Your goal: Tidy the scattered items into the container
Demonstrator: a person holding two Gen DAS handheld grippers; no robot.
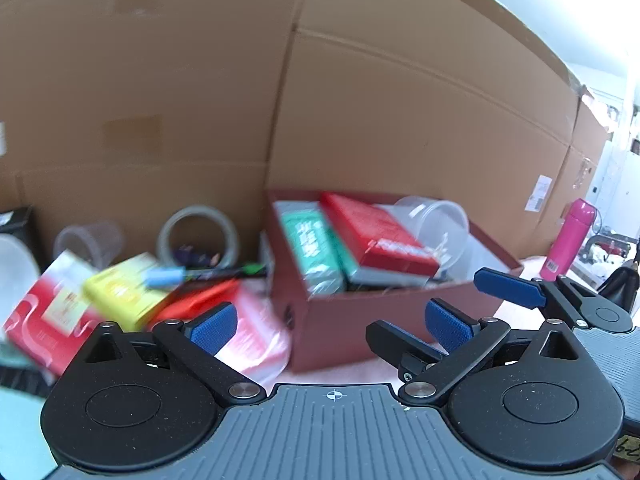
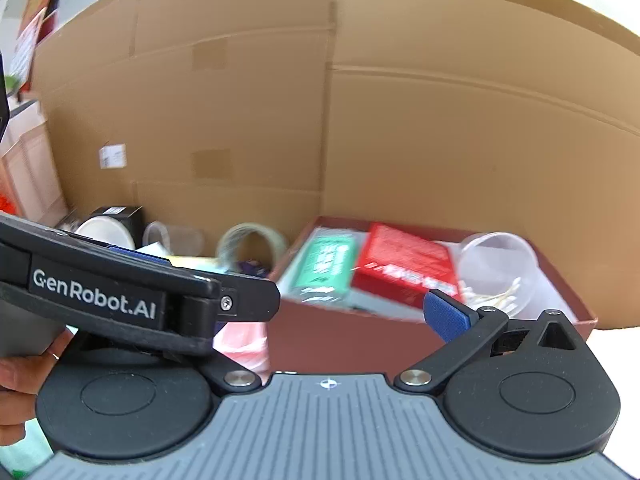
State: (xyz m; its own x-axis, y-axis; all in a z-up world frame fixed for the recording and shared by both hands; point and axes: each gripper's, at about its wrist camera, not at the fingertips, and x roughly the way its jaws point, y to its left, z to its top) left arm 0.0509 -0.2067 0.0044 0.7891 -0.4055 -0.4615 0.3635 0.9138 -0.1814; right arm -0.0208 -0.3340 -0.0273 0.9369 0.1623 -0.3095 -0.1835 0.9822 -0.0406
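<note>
"GenRobot.AI" — left gripper (image 2: 132,280) label

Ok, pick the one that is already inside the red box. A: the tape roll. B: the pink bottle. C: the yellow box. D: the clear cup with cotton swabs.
D: the clear cup lies on its side inside the red box, beside a red pack and a green pack; the yellow box and tape roll lie outside to its left, and the pink bottle stands off to its right.
</note>
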